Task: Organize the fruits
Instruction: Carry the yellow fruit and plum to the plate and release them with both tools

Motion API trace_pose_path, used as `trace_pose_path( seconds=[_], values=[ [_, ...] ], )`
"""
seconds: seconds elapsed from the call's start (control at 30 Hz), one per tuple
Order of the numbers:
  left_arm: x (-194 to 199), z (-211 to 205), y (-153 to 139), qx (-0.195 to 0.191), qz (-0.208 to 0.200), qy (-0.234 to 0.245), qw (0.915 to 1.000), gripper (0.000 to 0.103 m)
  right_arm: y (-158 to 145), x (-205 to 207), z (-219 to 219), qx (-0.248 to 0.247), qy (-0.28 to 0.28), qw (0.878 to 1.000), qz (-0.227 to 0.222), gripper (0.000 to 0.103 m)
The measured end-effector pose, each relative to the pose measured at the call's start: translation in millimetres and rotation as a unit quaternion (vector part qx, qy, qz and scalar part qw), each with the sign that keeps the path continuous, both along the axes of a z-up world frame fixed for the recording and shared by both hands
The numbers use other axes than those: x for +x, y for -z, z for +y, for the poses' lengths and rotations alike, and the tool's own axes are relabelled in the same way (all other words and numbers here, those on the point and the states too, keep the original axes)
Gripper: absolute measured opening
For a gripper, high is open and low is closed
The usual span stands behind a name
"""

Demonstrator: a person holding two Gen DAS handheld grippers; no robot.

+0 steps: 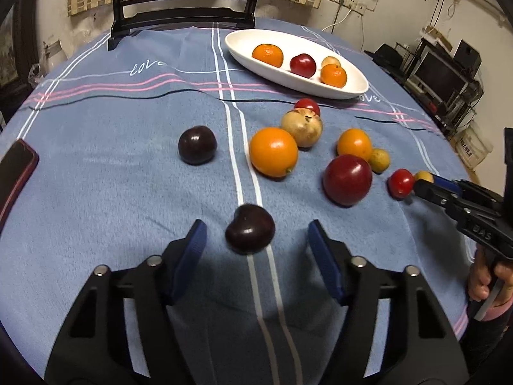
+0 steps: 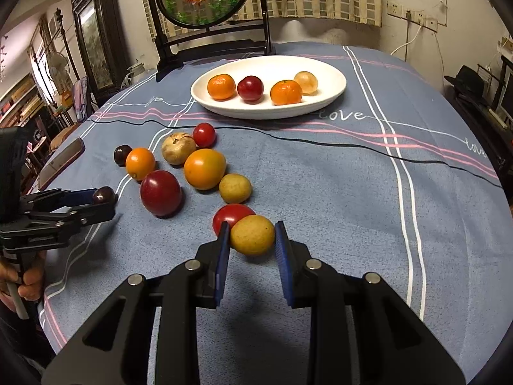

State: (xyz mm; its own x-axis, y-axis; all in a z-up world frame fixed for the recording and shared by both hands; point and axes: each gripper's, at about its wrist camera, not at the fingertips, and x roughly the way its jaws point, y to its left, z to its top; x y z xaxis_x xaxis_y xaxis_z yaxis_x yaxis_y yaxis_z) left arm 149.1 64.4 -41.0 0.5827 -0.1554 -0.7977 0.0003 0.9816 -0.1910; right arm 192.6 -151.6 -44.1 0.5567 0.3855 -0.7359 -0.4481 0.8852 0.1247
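A white oval plate [image 1: 243,52] [image 2: 333,91] at the far side holds two oranges, a red plum and a pale fruit. Loose fruit lies on the blue cloth. My left gripper [image 1: 256,234] is open, its pads either side of a dark plum [image 1: 250,233] [image 2: 104,195] without touching it. My right gripper [image 2: 252,235] [image 1: 424,183] is closed onto a small yellow fruit [image 2: 252,235] [image 1: 424,176] that rests on the cloth, with a red tomato [image 2: 231,215] [image 1: 400,183] touching it. Another dark plum [image 1: 197,144] lies further out.
Two oranges [image 1: 273,151] [image 1: 354,144], a large red plum [image 1: 348,179], a tan fruit [image 1: 302,127], a small tomato [image 1: 307,106] and a yellow fruit [image 1: 379,160] cluster mid-table. A phone [image 1: 14,175] lies at the left edge. A framed mirror stand [image 2: 205,16] stands behind the plate.
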Motion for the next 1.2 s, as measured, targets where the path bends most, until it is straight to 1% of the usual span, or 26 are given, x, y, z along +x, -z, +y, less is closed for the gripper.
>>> trace_pose_path(
  seconds=[0.17, 0.23, 0.3, 0.37, 0.47, 0.53, 0.7, 0.83, 0.87, 0.97, 1.03, 1.07, 1.13, 1.17, 1.2],
  values=[
    [4.1, -0.4, -0.4, 0.011, 0.002, 0.0, 0.9999, 0.052, 0.1, 1.7, -4.0, 0.014, 0.0, 1.0, 0.007, 0.028],
    [3.8, 0.4, -0.6, 0.013, 0.002, -0.005, 0.9999, 0.048, 0.2, 1.9, -4.7, 0.017, -0.001, 1.0, 0.009, 0.028],
    [3.0, 2.2, -0.7, 0.012, 0.002, -0.01, 0.9999, 0.037, 0.1, 1.4, -5.4, 0.02, 0.0, 1.0, 0.009, 0.028],
    [2.0, 4.8, -0.9, 0.001, 0.0, -0.009, 1.0, 0.03, -0.7, 0.7, -6.9, 0.024, -0.001, 1.0, 0.006, 0.028],
    [-0.6, 6.6, -0.8, -0.009, -0.003, -0.012, 0.9999, 0.03, -3.1, -2.1, -7.8, 0.03, -0.005, 1.0, -0.002, 0.028],
    [-4.1, 8.5, -3.7, -0.019, -0.015, -0.013, 0.9996, 0.03, -4.6, -3.5, -7.5, 0.032, -0.007, 0.999, -0.007, 0.028],
    [-14.7, 4.4, -15.9, -0.011, -0.053, -0.008, 0.9985, 0.03, -6.0, -5.3, -6.1, 0.032, -0.012, 0.999, -0.011, 0.028],
    [-11.3, 0.6, -25.8, -0.015, -0.066, 0.003, 0.9977, 0.03, -9.7, -3.3, -3.5, 0.039, -0.018, 0.999, -0.013, 0.028],
    [-6.3, -0.7, -30.7, -0.02, -0.069, 0.008, 0.9974, 0.03, -14.8, -0.1, -0.8, 0.041, -0.021, 0.999, -0.016, 0.028],
    [19.8, -9.2, -55.5, -0.035, -0.089, 0.024, 0.9952, 0.03, -42.7, 20.6, 8.2, 0.052, -0.014, 0.997, -0.063, 0.028],
    [48.9, -19.7, -70.8, -0.044, -0.099, 0.034, 0.9936, 0.03, -59.1, 49.8, 15.0, 0.057, 0.005, 0.994, -0.094, 0.028],
    [63.7, -24.1, -75.6, -0.047, -0.1, 0.033, 0.9933, 0.03, -61.7, 63.2, 18.1, 0.057, 0.016, 0.993, -0.104, 0.028],
    [102.3, -36.4, -80.4, -0.045, -0.097, 0.03, 0.9938, 0.03, -57.8, 100.2, 25.4, 0.058, 0.036, 0.993, -0.097, 0.028],
    [114.8, -40.1, -78.8, -0.043, -0.09, 0.03, 0.9945, 0.03, -54.0, 110.7, 26.9, 0.059, 0.041, 0.993, -0.093, 0.028],
    [135.6, -46.4, -73.6, -0.035, -0.076, 0.025, 0.9962, 0.03, -48.9, 121.3, 29.5, 0.055, 0.044, 0.993, -0.091, 0.028]
  ],
)
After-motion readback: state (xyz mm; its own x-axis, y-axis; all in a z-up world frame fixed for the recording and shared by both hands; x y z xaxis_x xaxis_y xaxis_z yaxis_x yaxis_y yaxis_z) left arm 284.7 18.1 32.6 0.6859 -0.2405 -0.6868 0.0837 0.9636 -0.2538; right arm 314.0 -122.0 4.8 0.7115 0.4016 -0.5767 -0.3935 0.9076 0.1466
